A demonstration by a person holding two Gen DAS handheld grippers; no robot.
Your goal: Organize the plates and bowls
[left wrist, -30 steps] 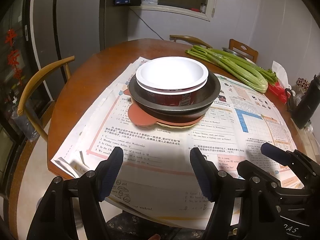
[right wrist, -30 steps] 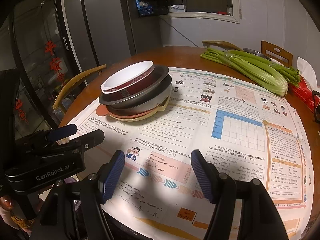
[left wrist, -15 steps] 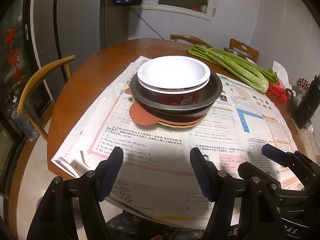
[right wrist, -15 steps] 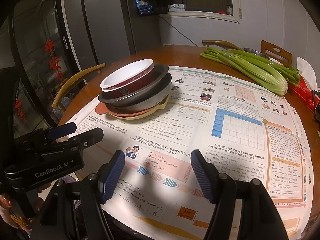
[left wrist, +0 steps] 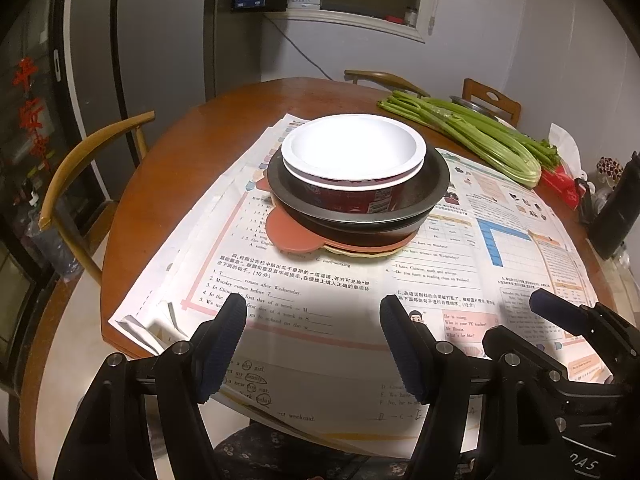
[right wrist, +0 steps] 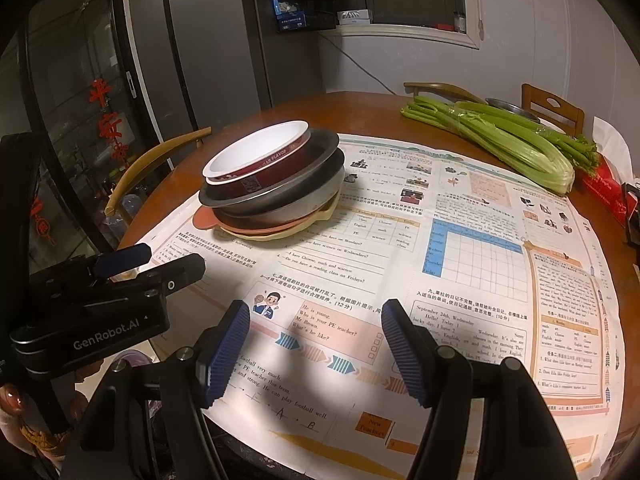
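A single stack of dishes [left wrist: 356,196] stands on the newspaper sheets [left wrist: 304,280] that cover most of the round wooden table [left wrist: 188,148], and every place here is given from that stack. At its top sits a red-walled paper bowl with a white inside [left wrist: 354,150], nested in a wide dark metal bowl [left wrist: 434,184]; under that, in the right wrist view, a second grey metal bowl [right wrist: 320,192] shows, then a flat terracotta-coloured plate with a rounded tab [left wrist: 290,234] and a pale yellow plate [right wrist: 312,226] at the very bottom, touching the paper. The left gripper [left wrist: 313,316] hangs above the paper at the table's near edge, well short of the stack and roughly in line with it, its blue ribbed fingers [left wrist: 224,340] spread apart with nothing between them. The right gripper [right wrist: 315,318] hovers at the same near edge, off to the stack's right, its claw likewise standing open and empty over a printed page. Each gripper shows in the other's view, side by side and apart. Beyond the stack and to its right, a bunch of celery [right wrist: 500,136] lies across the far side of the table, with a red packet [right wrist: 604,188] just past its cut ends. To the stack's left, off the table, stands a wooden chair with a curved back [left wrist: 80,168].
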